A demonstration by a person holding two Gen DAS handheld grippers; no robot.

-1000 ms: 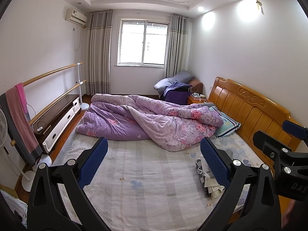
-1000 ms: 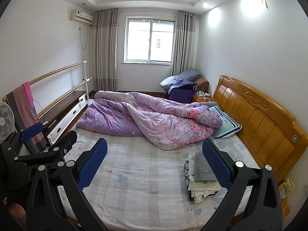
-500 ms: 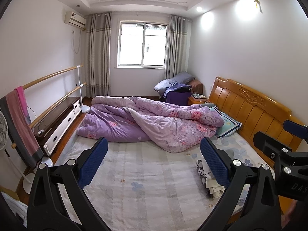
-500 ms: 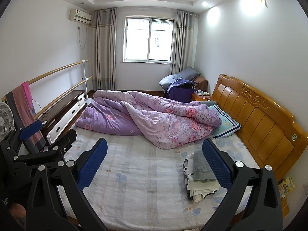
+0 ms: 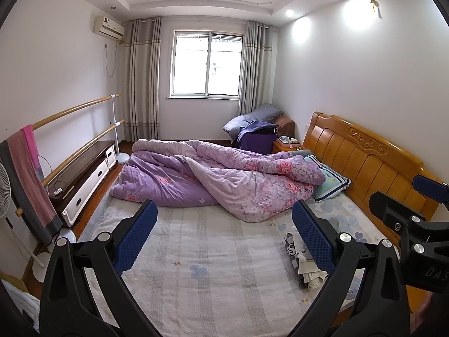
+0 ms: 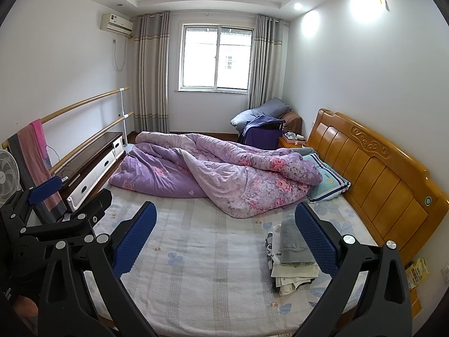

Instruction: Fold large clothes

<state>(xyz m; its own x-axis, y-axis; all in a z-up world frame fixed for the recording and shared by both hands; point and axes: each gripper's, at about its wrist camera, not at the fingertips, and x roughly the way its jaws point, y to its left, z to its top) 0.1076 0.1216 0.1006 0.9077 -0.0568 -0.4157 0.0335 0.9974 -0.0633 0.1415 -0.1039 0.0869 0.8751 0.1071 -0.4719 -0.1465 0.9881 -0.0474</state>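
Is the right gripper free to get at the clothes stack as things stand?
Probably yes: the right gripper is open and empty, and the clothes stack lies uncovered on the bed, nothing between them.

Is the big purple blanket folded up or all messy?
Messy. The purple blanket lies bunched and twisted across the bed, not folded flat.

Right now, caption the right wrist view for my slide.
Open right gripper above bed, folded clothes stack beside purple duvet.
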